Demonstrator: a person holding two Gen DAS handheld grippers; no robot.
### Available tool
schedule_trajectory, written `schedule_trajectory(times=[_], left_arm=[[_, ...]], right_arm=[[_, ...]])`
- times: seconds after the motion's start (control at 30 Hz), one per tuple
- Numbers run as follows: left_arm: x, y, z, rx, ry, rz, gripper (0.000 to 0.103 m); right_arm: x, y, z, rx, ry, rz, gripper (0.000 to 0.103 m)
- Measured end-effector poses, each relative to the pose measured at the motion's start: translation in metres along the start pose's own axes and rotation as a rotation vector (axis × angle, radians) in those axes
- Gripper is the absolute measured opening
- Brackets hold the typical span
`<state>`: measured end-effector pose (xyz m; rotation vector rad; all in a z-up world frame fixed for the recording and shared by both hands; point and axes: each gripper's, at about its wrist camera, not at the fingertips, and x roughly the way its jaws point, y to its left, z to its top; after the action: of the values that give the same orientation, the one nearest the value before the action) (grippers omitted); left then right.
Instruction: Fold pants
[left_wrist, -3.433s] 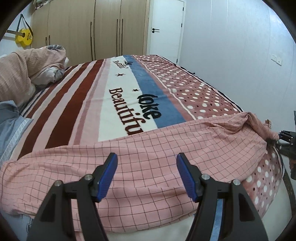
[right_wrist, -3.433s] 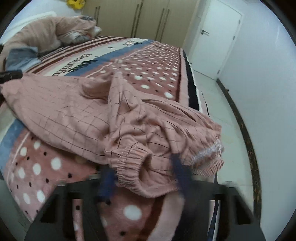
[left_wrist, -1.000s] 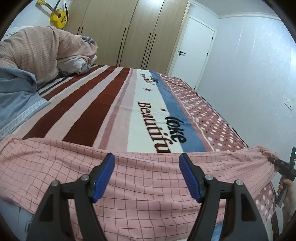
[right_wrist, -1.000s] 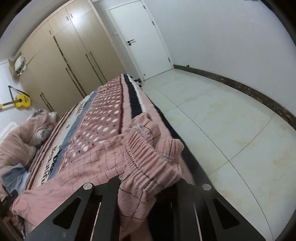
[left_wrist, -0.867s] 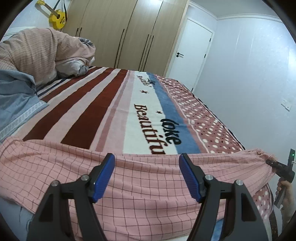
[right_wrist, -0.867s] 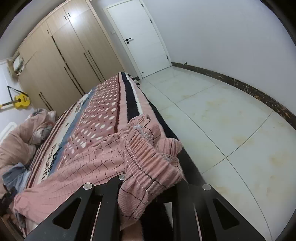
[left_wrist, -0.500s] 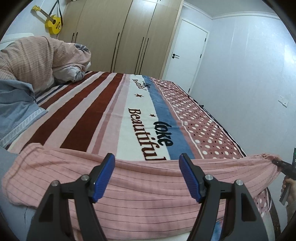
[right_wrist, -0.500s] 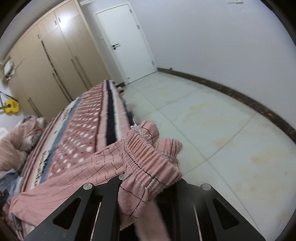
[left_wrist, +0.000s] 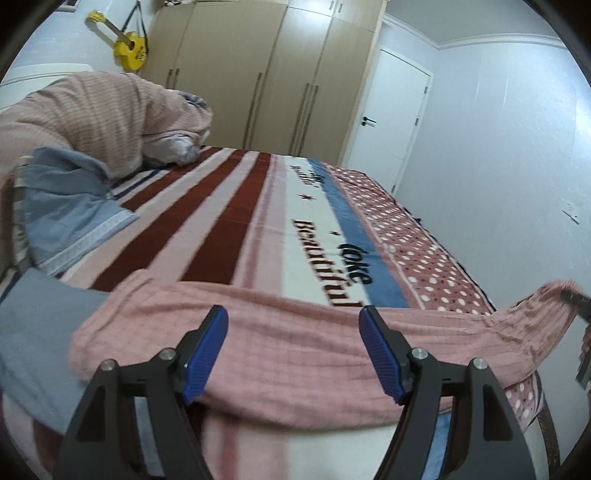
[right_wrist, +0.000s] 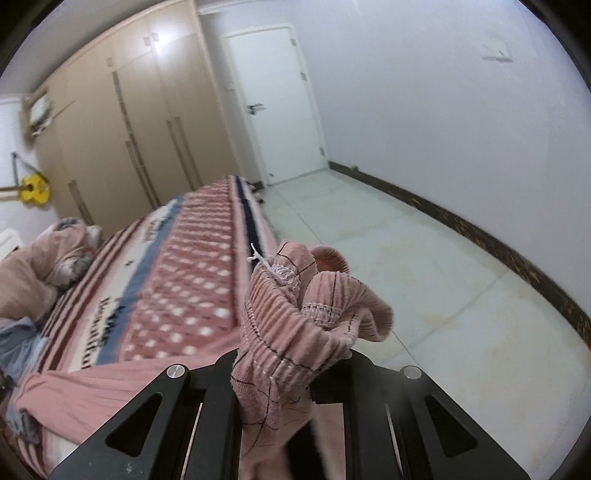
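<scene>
Pink checked pants (left_wrist: 295, 332) lie stretched across the near edge of the bed, legs to the left. My left gripper (left_wrist: 293, 349) is open and empty, its blue pads above the pants. My right gripper (right_wrist: 291, 373) is shut on the pants' elastic waistband (right_wrist: 295, 317), which bunches up above the closed fingers; the fingertips are hidden by cloth. The right gripper also shows at the far right of the left wrist view (left_wrist: 574, 297), lifting the waistband end off the bed.
The bed has a striped and dotted blanket (left_wrist: 229, 221) with lettering. A pink quilt (left_wrist: 92, 118) and blue cloth (left_wrist: 66, 214) lie at the left. Wardrobes (left_wrist: 258, 85), a white door (right_wrist: 280, 107) and tiled floor (right_wrist: 424, 266) lie beyond.
My right gripper has lifted and pulled the waistband to the right, drawing the pants taut and narrower on the bed. My left gripper stayed open and rose slightly.
</scene>
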<state>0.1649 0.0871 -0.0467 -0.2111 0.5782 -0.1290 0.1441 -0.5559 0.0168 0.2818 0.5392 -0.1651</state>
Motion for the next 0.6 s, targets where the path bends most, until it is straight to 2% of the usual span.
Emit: schedule_trajectory(times=[0.17, 0.27, 0.47, 0.6], left_arm=[[-0.030, 0.045, -0.007, -0.030, -0.039, 0.094, 0.070], [-0.045, 0.068, -0.012, -0.039, -0.053, 0.127, 0.074], [-0.062, 0.096, -0.023, -0.056, -0.071, 0.102, 0.074], [-0.066, 0.107, -0.029, -0.078, -0.075, 0.065, 0.074]], right_arm=[[-0.010, 0.074, 0.013, -0.083, -0.033, 0.096, 0.005], [-0.010, 0.121, 0.015, -0.141, -0.032, 0.152, 0.005], [0.009, 0.228, -0.002, -0.262, 0.028, 0.285, 0.005], [0.033, 0.290, -0.037, -0.358, 0.108, 0.344, 0.005]])
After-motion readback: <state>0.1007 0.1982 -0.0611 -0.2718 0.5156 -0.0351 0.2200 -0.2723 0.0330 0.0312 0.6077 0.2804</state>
